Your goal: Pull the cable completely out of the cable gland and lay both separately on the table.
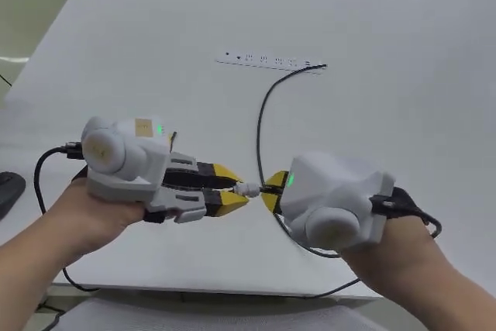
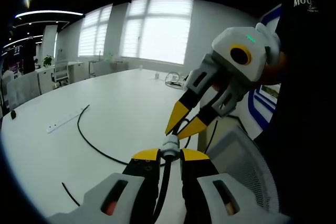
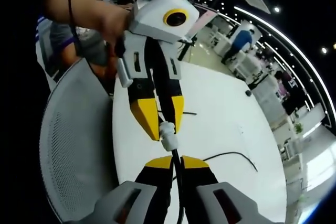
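The left gripper (image 1: 242, 190), in the head view, is held in the person's left hand (image 1: 93, 218) with its yellow-tipped jaws pointing right. They are closed on the small white plastic cable gland (image 1: 249, 189). The right gripper (image 1: 267, 190) faces it from the other side, tips just beside the gland. Both are low over the front edge of the white table (image 1: 372, 75). The thin black cable (image 1: 260, 125) curves from there across the table to a white power strip (image 1: 267, 60).

In the left gripper view, that gripper's own jaws (image 2: 169, 154) pinch the gland (image 2: 169, 144) at their tips, and black cable runs back between them. The right gripper (image 2: 176, 131) reaches in from the upper right, its tips nearly together around the cable. A grey mesh chair (image 2: 236, 156) sits below.

In the right gripper view, that gripper's own jaws (image 3: 175, 161) are clamped on the cable (image 3: 177, 174), just short of the gland (image 3: 169, 139). The left gripper (image 3: 165, 132) comes down from above. The cable is still threaded through the gland.
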The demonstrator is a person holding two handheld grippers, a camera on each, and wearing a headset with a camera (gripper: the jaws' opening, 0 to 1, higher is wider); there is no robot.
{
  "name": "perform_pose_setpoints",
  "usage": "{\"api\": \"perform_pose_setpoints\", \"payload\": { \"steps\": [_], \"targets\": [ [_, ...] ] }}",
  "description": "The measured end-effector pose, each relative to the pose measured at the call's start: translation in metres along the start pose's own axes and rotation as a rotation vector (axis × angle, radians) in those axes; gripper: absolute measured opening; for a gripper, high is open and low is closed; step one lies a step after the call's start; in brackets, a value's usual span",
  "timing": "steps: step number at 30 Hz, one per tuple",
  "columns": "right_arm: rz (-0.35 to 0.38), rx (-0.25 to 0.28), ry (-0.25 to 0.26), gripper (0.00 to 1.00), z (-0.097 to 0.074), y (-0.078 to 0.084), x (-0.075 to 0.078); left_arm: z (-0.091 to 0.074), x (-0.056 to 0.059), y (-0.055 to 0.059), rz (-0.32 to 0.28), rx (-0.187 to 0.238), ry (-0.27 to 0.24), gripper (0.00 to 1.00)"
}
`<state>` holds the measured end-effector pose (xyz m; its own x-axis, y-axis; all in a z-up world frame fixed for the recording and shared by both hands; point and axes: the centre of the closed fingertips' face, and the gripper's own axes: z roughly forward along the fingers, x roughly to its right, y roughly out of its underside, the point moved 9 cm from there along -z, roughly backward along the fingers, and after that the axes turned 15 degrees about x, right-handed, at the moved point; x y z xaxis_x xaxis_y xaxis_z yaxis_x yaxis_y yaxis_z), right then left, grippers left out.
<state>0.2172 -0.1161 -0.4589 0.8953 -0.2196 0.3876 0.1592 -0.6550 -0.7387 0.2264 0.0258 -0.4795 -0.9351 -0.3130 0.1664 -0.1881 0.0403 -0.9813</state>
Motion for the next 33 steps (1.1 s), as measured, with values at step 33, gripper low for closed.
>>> {"api": "perform_pose_setpoints", "payload": {
  "steps": [33],
  "targets": [
    [0.473,-0.102,0.285,0.00,-0.011,0.088,0.008,-0.001,-0.003,-0.004,-0.017,0.033,-0.039,0.15]
  ]
}}
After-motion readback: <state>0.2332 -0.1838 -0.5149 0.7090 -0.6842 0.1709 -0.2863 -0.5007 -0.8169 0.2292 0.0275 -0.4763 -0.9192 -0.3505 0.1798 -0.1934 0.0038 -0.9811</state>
